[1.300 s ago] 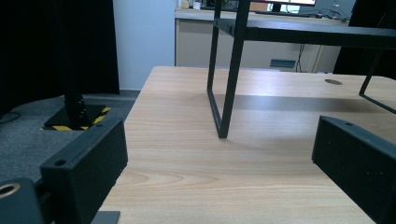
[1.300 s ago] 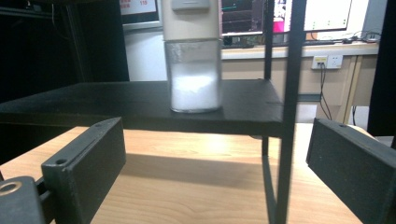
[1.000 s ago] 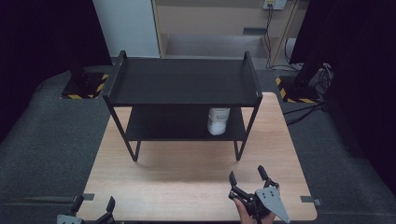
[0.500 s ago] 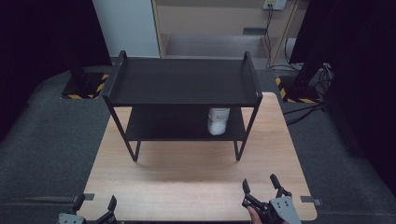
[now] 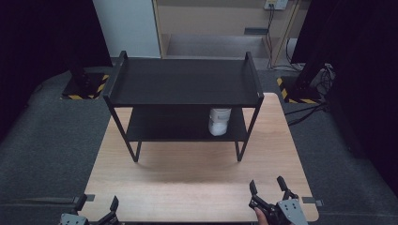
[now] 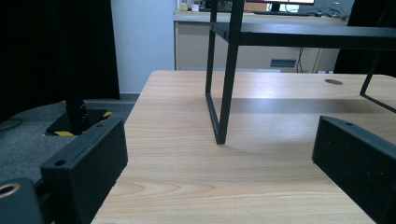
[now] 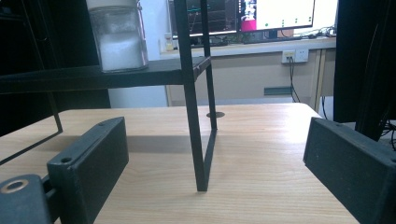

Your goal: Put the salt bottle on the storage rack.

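Observation:
A black two-tier metal shelf [image 5: 183,82] stands on the far half of the wooden table [image 5: 187,178]. A clear jar of white powder [image 5: 219,121] sits on its lower tier at the right; in the right gripper view the jar [image 7: 119,39] is upper left on that tier. My right gripper [image 5: 268,186] is at the table's near right edge, open and holding nothing, as the right gripper view [image 7: 215,154] confirms. My left gripper [image 5: 97,204] is at the near left corner, also open and holding nothing, with a shelf leg [image 6: 227,93] ahead of it.
Dark grey floor mats [image 5: 51,136] surround the table. Black posts on yellow-and-black bases [image 5: 84,86] stand at far left and far right, with cables [image 5: 309,105] on the floor at right. A cabinet [image 5: 225,28] is behind the shelf.
My right gripper has drawn back toward the near edge and to the right. The left gripper has hardly moved.

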A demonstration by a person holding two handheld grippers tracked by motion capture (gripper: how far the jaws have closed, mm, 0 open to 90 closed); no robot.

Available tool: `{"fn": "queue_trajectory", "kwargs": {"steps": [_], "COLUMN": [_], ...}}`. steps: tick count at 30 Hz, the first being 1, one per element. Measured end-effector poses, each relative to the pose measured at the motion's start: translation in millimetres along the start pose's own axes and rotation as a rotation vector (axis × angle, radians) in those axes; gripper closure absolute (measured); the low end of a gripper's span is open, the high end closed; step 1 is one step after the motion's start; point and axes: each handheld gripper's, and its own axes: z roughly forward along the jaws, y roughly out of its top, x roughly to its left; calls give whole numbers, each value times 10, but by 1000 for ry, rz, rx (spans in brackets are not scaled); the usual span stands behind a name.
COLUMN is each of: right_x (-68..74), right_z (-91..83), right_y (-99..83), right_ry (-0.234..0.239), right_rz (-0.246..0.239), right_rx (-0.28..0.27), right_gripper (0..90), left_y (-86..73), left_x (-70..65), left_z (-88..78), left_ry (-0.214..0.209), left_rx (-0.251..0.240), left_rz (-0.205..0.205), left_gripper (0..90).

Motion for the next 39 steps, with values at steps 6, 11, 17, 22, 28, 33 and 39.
{"fn": "queue_trajectory", "kwargs": {"steps": [6, 11, 17, 22, 28, 33, 39], "right_x": [-9, -27, -43, -50, -54, -51, -53], "right_z": [0, -14, -26, -20, -11, -10, -17], "right_y": [-8, -23, -40, -41, -40, -42, -36], "right_ry": [-1, -6, -8, -11, -8, -7, -8], "right_rz": [5, 13, 20, 22, 25, 28, 30], "right_rx": [1, 7, 11, 14, 15, 14, 17], "right_gripper": [68, 73, 76, 79, 80, 80, 80], "left_y": [-1, -8, -6, -7, -9, -7, -6], "left_x": [4, 7, 13, 10, 15, 18, 22], "left_z": [-7, -16, -16, -17, -26, -40, -68], "left_ry": [4, 2, 3, 2, 4, 6, 5], "left_rx": [-4, -1, -3, -3, -2, -7, -8], "left_rz": [-2, -2, -3, -5, -6, -7, -11], "left_gripper": [23, 23, 24, 24, 24, 24, 25]}}
